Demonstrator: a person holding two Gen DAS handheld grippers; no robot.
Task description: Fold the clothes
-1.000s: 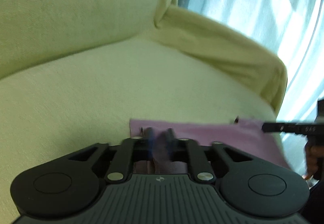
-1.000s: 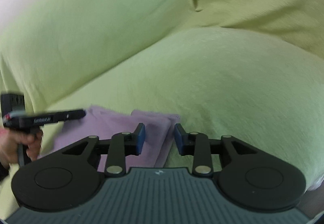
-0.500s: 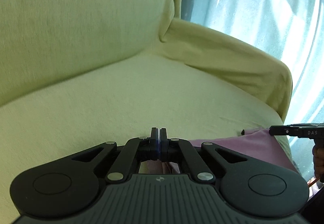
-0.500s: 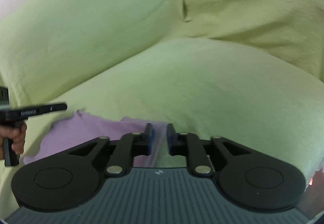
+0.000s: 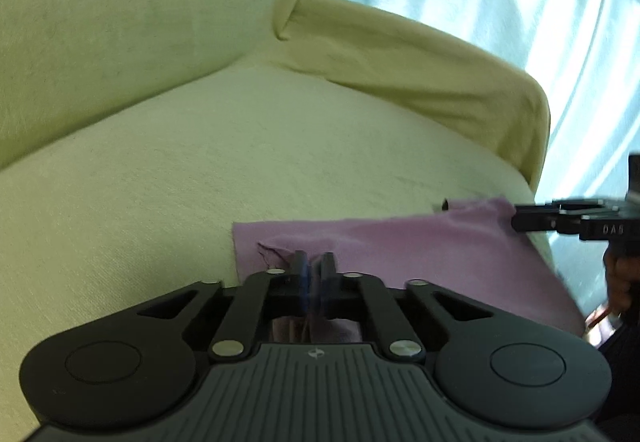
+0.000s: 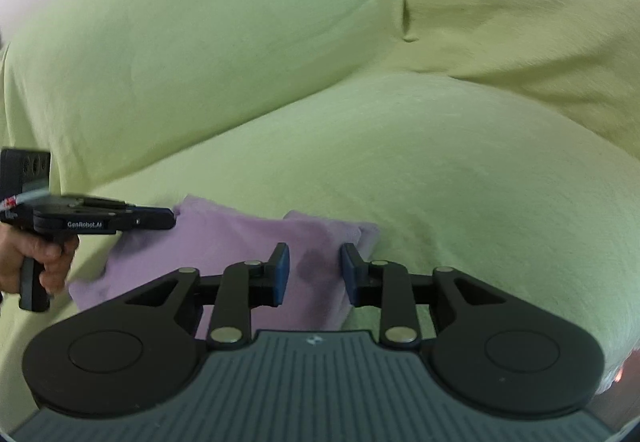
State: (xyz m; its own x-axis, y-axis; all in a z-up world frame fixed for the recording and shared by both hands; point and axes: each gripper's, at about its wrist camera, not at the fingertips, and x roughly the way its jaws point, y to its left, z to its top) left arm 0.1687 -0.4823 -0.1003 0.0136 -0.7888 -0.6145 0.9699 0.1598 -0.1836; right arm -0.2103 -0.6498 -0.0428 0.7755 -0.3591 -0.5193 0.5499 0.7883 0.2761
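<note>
The soft lilac cloth garment (image 5: 420, 250) lies on the seat of the yellow-green fabric sofa (image 5: 200, 162), near its front edge, below the armrest. The left tool (image 5: 314, 266) pinches a raised bit of the cloth at its left corner; half a second ago its fingers were also together, but the cloth lay further right. The right tool (image 6: 314, 268) has opened from narrow to wide and now stands over the cloth's right end, holding nothing. I judge that one fold was just released and the next grasp is being prepared.
</note>
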